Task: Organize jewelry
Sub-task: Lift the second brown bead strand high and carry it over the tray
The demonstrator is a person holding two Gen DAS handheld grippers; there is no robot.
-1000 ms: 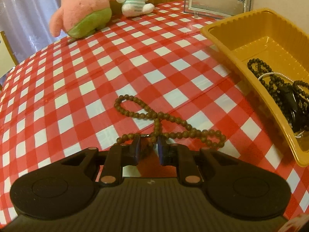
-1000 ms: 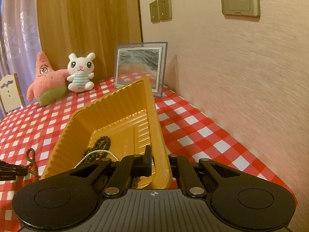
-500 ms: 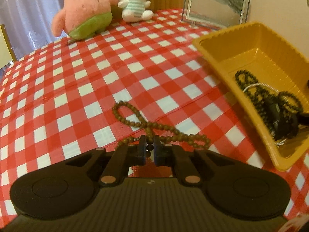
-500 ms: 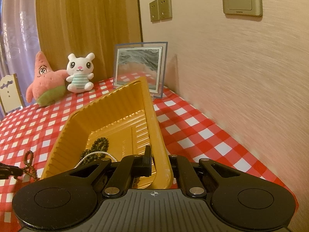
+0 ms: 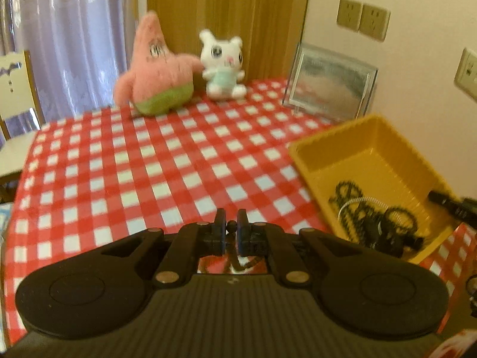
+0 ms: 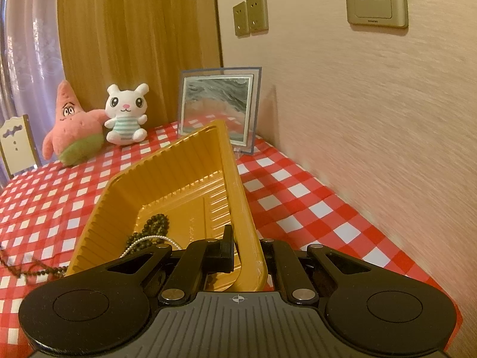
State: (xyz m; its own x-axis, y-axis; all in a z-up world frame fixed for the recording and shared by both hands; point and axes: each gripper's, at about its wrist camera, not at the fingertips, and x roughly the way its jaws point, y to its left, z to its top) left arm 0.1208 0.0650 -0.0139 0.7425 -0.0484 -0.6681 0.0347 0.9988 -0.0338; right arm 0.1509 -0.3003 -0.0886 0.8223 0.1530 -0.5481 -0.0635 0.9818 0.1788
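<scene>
Red-white checked tablecloth [image 5: 167,161]; wooden panel [image 6: 137,38], pink wall [image 6: 372,119] behind.

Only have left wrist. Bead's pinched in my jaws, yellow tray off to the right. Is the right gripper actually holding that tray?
Observer: Yes. The right gripper is shut on the yellow tray. It clamps the near side wall, one finger inside and one outside.
Operator: Where's the rest of my strand?
Observer: The brown bead strand shows low beside the tray's left wall, outside it. I can't tell whether it is clear of the tablecloth.
</scene>
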